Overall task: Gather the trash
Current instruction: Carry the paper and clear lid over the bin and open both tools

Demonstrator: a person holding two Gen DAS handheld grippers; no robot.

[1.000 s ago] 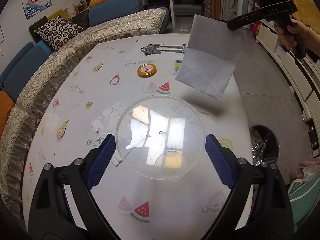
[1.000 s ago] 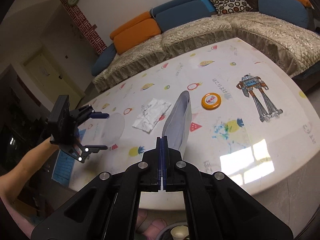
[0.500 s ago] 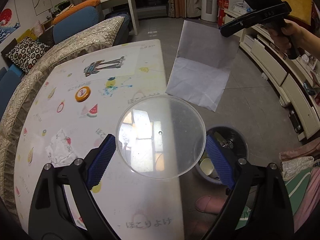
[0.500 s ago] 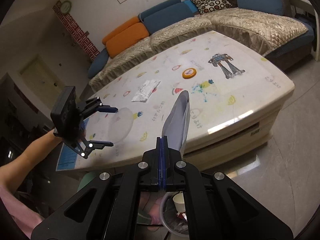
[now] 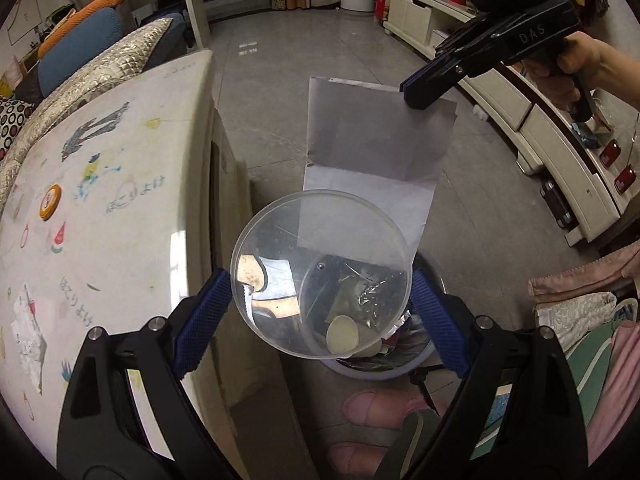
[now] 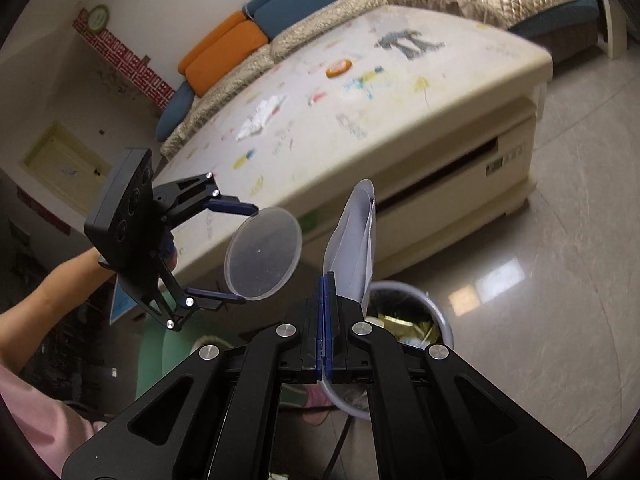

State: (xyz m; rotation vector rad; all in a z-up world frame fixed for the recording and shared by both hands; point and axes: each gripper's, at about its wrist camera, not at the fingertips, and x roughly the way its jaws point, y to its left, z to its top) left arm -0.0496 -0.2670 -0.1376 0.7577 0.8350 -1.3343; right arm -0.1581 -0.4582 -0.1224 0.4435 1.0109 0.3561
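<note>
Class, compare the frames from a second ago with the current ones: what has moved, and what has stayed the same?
Both grippers swung off the table toward the floor. The left gripper now holds the clear lid over the bin; the right gripper has carried the paper above the bin too. Nothing was released: both grips are unchanged. The orange cap and crumpled wrapper still lie on the table.

Lid (image 5: 320, 272) over bin (image 5: 380, 368); paper (image 5: 376, 152) behind; table (image 5: 100, 200) left.

one clear lid (image 5: 320, 272), one paper sheet (image 5: 376, 152), one bin (image 6: 416, 320)
</note>
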